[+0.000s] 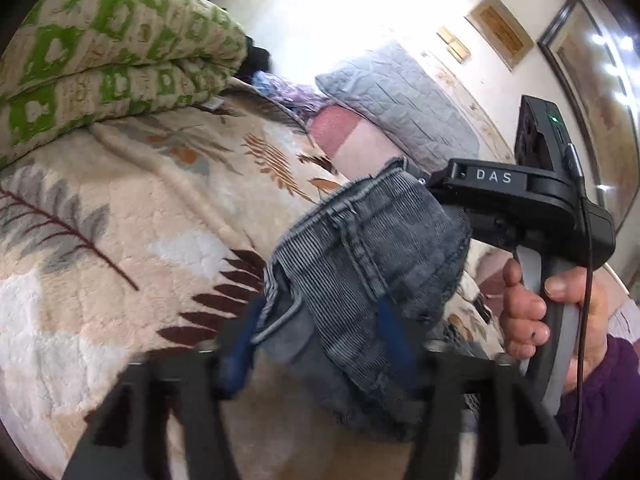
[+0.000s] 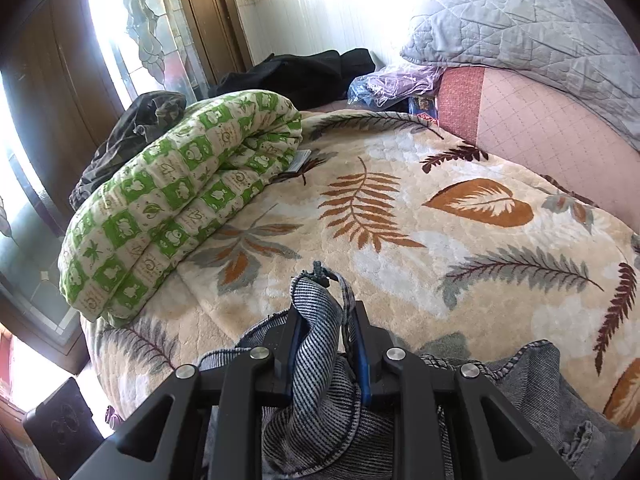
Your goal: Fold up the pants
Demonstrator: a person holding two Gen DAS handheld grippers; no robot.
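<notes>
- Quilt [image 1: 100, 52], green-checked and rolled, lies well off to the left gripper's left, apart from the work.
- Blanket [image 1: 120, 216], leaf-patterned, spreads ahead of both tools as the folding surface.
- Left gripper [image 1: 316, 320]: blue pads sit on either side of the pants [image 1: 360, 264] at a stitched, thick edge; they appear clamped on it, though blur hides the contact.
- Right gripper [image 2: 324, 344], held in a hand [image 1: 536, 312] in the left view, is pinched on a bunched hem; the remaining denim trails behind and to its right.
- Two separate holds likely serve to spread the cloth for a fold.
- Pillow [image 2: 528, 20] rests far ahead-right.
</notes>
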